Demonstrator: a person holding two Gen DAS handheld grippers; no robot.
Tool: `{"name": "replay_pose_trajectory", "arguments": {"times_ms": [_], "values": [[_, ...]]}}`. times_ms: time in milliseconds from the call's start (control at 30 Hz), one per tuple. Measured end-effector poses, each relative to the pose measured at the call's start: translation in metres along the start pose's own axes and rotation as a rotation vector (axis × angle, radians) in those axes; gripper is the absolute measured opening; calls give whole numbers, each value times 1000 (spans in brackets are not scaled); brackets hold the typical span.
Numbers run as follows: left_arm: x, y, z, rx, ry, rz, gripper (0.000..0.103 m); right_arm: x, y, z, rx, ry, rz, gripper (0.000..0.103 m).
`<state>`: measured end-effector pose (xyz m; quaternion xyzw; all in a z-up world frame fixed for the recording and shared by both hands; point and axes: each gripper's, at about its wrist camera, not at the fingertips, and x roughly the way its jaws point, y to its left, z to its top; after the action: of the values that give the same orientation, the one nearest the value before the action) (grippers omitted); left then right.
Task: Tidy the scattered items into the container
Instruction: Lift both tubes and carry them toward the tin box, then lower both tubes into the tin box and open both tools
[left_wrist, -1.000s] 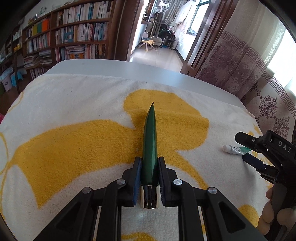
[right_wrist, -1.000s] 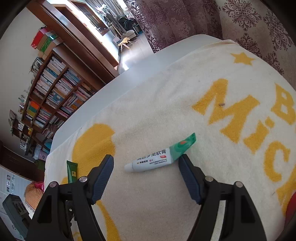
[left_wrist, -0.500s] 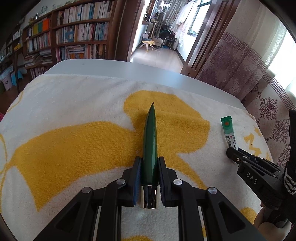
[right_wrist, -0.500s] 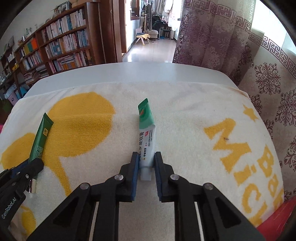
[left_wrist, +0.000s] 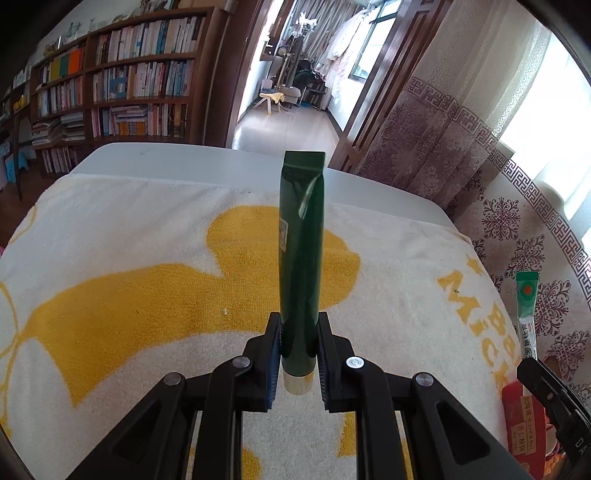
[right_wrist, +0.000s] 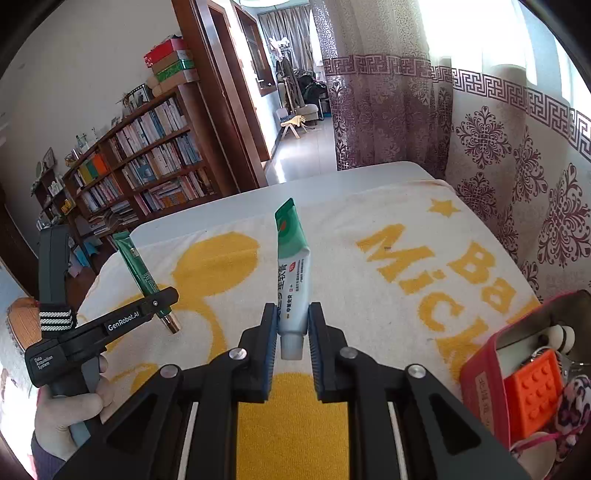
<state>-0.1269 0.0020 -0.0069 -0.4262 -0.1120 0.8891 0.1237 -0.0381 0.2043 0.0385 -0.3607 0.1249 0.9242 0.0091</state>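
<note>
My left gripper (left_wrist: 298, 345) is shut on a dark green tube (left_wrist: 301, 258) with a gold cap and holds it upright above the yellow-and-white towel (left_wrist: 147, 295). My right gripper (right_wrist: 291, 332) is shut on a white-and-green ointment tube (right_wrist: 291, 273), lifted off the towel (right_wrist: 388, 295). The left gripper with the green tube (right_wrist: 142, 275) shows at the left of the right wrist view. The white tube (left_wrist: 526, 314) shows at the right edge of the left wrist view. A red tin container (right_wrist: 476, 376) stands at the towel's front right.
The tin holds an orange studded block (right_wrist: 533, 387), a white object and patterned fabric. The towel covers a white table (left_wrist: 166, 158). A bookshelf (left_wrist: 110, 92) stands beyond the table, patterned curtains (right_wrist: 517, 166) to the right.
Both grippers have lifted their tubes off the towel. The green tube has turned from edge-on to face-on. The right gripper closed on the white tube a second ago and moved toward the tin.
</note>
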Motion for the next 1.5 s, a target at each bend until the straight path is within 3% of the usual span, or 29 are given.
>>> {"name": "replay_pose_trajectory", "arguments": {"times_ms": [267,433,500,567,733,767,867,1000,1167,1500], "values": [[-32,-33,2,82,-52,-77,18,-69,-48,-16,64,-83,-35,18],[-35,-29,1,67,-56,-17,19,-98,-64,-23,78,-120,-27,18],[-21,-23,-4,60,3,11,25,-103,-61,-26,68,-132,-6,18],[-7,-20,-14,72,35,35,48,-104,-57,-29,62,-136,18,18],[31,-21,-34,119,115,85,48,-97,-55,-34,69,-123,41,18],[35,-25,-35,147,103,104,44,-97,-55,-36,69,-124,37,18],[40,-31,-35,198,87,146,19,-98,-56,-40,58,-135,20,18],[31,-27,-33,179,81,115,19,-108,-58,-41,59,-166,14,18],[-7,-38,-27,164,17,36,19,-125,-77,-46,97,-201,-7,18],[-70,-131,-48,269,-49,-182,19,-176,-150,-63,187,-248,-168,18]]}}
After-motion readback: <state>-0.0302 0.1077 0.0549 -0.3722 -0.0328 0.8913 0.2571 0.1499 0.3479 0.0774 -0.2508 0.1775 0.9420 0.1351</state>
